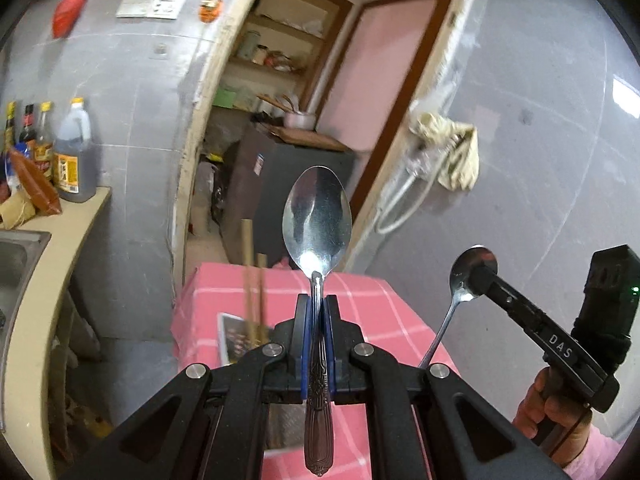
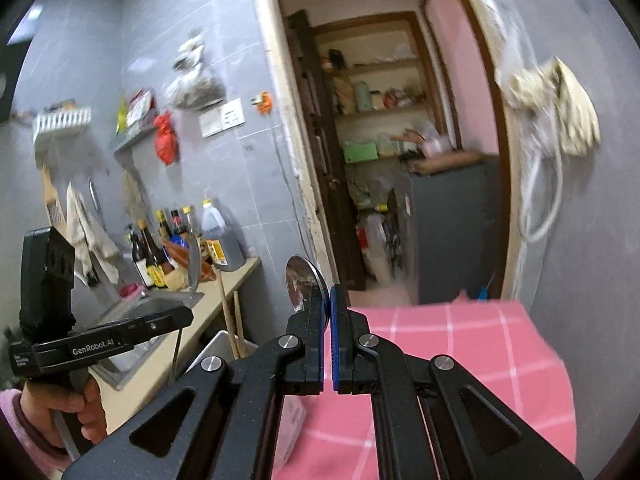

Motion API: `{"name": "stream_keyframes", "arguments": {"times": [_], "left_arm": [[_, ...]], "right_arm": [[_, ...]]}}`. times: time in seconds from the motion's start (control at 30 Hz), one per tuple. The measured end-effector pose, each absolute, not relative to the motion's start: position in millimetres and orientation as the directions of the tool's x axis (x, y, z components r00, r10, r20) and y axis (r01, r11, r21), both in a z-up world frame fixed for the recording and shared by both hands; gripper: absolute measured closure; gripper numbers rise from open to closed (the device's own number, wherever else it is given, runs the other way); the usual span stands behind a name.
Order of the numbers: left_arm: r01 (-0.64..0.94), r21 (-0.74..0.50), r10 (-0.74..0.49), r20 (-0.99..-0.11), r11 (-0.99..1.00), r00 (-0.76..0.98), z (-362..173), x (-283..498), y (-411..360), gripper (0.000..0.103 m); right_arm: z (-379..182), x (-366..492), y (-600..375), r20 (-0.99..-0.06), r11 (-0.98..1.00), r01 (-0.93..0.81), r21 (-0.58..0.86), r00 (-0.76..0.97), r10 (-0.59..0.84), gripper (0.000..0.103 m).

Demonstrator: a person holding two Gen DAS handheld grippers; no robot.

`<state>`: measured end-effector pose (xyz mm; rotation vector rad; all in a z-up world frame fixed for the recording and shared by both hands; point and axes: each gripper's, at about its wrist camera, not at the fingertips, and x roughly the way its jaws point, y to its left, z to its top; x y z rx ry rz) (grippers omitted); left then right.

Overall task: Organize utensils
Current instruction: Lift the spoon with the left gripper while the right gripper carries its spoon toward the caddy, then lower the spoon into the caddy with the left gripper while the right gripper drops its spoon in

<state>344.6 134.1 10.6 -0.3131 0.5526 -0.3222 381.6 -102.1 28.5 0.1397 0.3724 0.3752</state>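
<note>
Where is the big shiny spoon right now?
In the left wrist view the big spoon stands upright at centre, clamped in the left gripper above the pink checked cloth.

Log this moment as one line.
left gripper: shut on big spoon | right gripper: shut on small spoon | both held above pink checked cloth | sink counter to left

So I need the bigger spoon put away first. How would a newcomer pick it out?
Above the pink checked cloth, the left gripper is shut on a large spoon, bowl up. Unlike the smaller spoon in the right gripper, its handle is broad and embossed.
</note>
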Motion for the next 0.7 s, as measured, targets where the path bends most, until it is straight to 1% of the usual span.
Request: {"name": "stream_keyframes", "arguments": {"times": [0.07, 0.2, 0.33, 0.5, 0.7], "left_arm": [[0.221, -0.414, -0.396, -0.403, 0.883, 0.825, -3, 344, 148, 0.097], [0.205, -0.481, -0.39, -0.324, 0.852, 0.862, -20, 343, 163, 0.097], [0.192, -0.477, -0.352, -0.273, 0.858, 0.895, -25, 350, 163, 0.097], [0.196, -0.423, -0.329, -0.268, 0.885, 0.905, -33, 351, 156, 0.097], [0.208, -0.391, -0.335, -0.293, 0.897, 0.896, -48, 338, 151, 0.096]], "right_arm": [[31, 384, -83, -0.323, 0.926, -0.348, 0.146, 0.868, 0.377, 0.1], [30, 384, -52, -0.325, 0.925, -0.378, 0.032, 0.872, 0.367, 0.1], [30, 381, -32, -0.326, 0.919, -0.392, -0.046, 0.875, 0.357, 0.1], [25, 380, -21, -0.348, 0.908, -0.411, -0.079, 0.865, 0.361, 0.1], [12, 380, -23, -0.381, 0.896, -0.441, -0.047, 0.837, 0.392, 0.1]]}}
